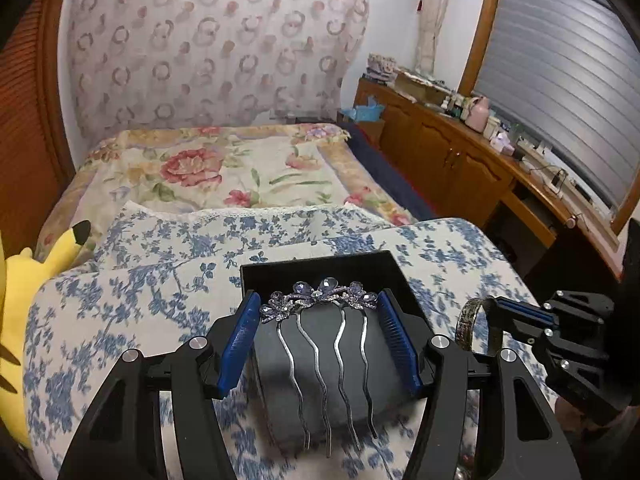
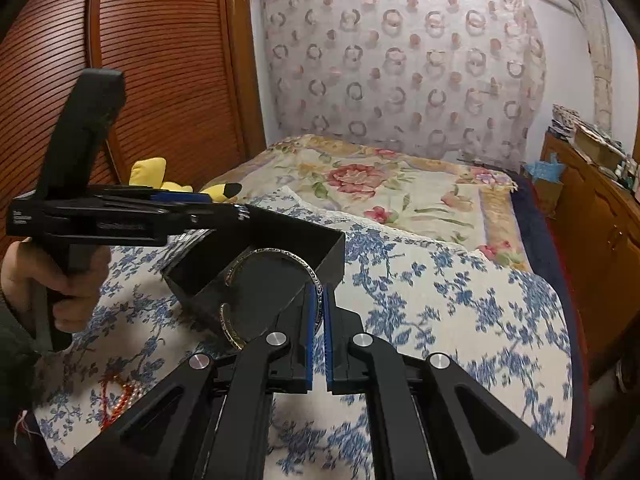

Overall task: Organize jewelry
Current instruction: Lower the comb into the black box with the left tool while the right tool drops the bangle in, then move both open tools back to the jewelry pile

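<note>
Over a bed spread with a blue-flowered cloth (image 1: 132, 300), a person works two handheld grippers to sort jewelry into a black box (image 1: 320, 268).

The left gripper (image 1: 318, 324) holds a jewelled hair comb (image 1: 320, 300) between its blue pads, which press on the two ends of the comb's crown. The comb hangs above the box, its four wavy silver prongs running toward six o'clock in the left wrist view.

The right gripper (image 2: 318, 312) is closed narrowly on the rim of an engraved metal bangle (image 2: 272, 256). In the right wrist view the bangle arcs toward eleven o'clock, over the near wall of the box; in the left wrist view it sits at three o'clock, just beside the box's right wall.

Both pieces appear to be on their way into the box, neither yet set down. The next move likely calls for lowering the comb flat onto the dark lining and spreading the pads, then tipping the bangle in beside it without snagging the prongs.

The comb's crown carries purple faceted stones set as petals, with small clear stones between them. The bangle is a thin open cuff, silver-toned and patterned. A red cord with pale beads (image 2: 116, 400) lies on the cloth at eight o'clock in the right wrist view, well apart from the box.
</note>
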Available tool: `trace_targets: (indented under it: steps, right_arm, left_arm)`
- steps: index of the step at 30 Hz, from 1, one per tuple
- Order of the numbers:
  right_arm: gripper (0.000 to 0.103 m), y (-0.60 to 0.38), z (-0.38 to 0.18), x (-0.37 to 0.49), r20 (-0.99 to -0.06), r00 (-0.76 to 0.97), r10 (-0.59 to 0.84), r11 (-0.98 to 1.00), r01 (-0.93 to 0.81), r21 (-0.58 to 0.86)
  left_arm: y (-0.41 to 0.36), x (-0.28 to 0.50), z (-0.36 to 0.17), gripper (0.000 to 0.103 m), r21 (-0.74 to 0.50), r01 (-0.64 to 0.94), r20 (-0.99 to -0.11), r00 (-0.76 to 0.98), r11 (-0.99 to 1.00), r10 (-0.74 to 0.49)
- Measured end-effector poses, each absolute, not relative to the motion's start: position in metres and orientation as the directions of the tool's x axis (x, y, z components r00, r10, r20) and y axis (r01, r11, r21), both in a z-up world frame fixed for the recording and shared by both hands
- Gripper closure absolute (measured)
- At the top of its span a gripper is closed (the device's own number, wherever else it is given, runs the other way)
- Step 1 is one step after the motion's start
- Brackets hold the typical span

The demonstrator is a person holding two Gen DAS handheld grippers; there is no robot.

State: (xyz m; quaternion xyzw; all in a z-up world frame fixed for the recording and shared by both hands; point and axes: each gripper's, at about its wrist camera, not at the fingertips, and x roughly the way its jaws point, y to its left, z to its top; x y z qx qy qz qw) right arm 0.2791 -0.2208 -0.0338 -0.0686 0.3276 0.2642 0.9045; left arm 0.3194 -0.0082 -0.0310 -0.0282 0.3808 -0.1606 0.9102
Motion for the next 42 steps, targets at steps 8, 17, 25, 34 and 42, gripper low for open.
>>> trace_targets:
  steps: [8,17,25,34,42]
  right_arm:
    - [0.098,-0.207,-0.037,0.295,-0.642,0.621,0.449,0.825,-0.565,0.031]
    - [0.098,-0.176,-0.044,0.306,-0.668,0.594,0.449,0.795,-0.607,-0.005]
    - [0.098,-0.154,-0.056,0.308,-0.702,0.574,0.423,0.774,-0.631,-0.049]
    - [0.096,-0.145,-0.056,0.303,-0.719,0.575,0.391,0.774,-0.627,-0.081]
    - [0.095,-0.166,-0.036,0.265,-0.68,0.603,0.417,0.8,-0.599,-0.041]
  left_arm:
    - [-0.001,0.329,-0.035,0.038,-0.185,0.251,-0.672,0.673,0.95,-0.309]
    - [0.025,0.308,-0.02,0.022,-0.123,0.21,-0.637,0.733,0.97,-0.239]
    - [0.046,0.281,-0.023,0.008,-0.061,0.169,-0.634,0.754,0.984,-0.169]
    - [0.059,0.25,-0.031,0.008,-0.077,0.161,-0.643,0.746,0.984,-0.172]
    - [0.064,0.206,-0.034,0.008,-0.084,0.157,-0.639,0.749,0.984,-0.174]
